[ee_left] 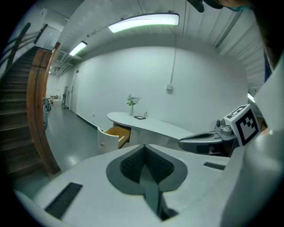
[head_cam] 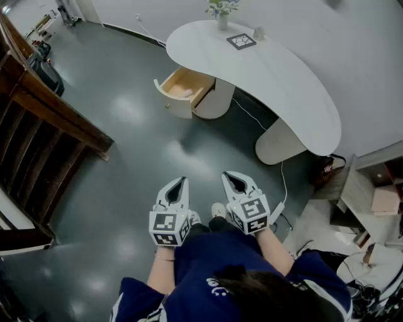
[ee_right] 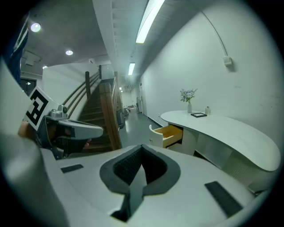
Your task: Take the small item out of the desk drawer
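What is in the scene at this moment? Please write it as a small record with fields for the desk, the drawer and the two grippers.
Desk: curved white desk
Drawer: white drawer with light wood inside, pulled open
In drawer: pale item seems to lie there; too small to tell what it is
On desk: small vase with flowers, black square frame, small white bottle
Left gripper: jaws together, empty, well short of the desk
Right gripper: jaws together, empty, beside the left one
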The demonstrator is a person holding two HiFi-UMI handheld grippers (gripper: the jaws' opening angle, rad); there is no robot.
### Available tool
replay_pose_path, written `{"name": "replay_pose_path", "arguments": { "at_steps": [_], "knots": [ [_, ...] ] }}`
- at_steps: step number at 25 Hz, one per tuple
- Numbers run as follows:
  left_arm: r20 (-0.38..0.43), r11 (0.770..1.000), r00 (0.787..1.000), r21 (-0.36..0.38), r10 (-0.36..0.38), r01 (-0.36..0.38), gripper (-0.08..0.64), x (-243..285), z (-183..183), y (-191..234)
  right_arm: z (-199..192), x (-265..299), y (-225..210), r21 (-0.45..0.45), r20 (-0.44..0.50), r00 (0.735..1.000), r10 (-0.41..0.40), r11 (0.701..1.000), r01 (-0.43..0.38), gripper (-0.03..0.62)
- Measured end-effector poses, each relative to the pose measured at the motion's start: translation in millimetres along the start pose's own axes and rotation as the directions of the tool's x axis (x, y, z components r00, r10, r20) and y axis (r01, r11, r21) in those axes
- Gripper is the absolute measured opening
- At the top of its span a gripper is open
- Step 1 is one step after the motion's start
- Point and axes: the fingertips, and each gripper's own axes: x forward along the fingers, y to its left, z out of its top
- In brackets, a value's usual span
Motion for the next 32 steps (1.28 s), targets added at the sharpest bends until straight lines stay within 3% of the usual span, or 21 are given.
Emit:
{"name": "replay_pose_path", "arguments": {
  "at_steps": [10, 18, 25, 32],
  "knots": [
    [0.012, 0.999, 0.999, 0.005, -0.050, 0.050, 0.003, -30, -4, 3, -1, -9, 33, 0.006, 0.000, 0.999, -0.037, 0.999, 0.037, 0.006],
    [0.027, 0.998, 0.997, -0.011, -0.067, 0.068, 0.003, -31, -2, 17, -2, -5, 35, 0.060, 0.025, 0.998, -0.063, 0.996, 0.061, 0.006],
    [0.035, 0.998, 0.999, -0.042, -0.034, 0.036, 0.003, -3, 5, 38, -1, 23, 13, 0.080, 0.009, 1.000, -0.021, 0.997, 0.020, 0.006],
    [0.035, 0.998, 0.999, -0.057, 0.026, -0.024, 0.003, 53, 28, 51, 22, 72, -37, 0.039, -0.007, 0.999, 0.040, 0.998, -0.040, 0.007]
  ]
}}
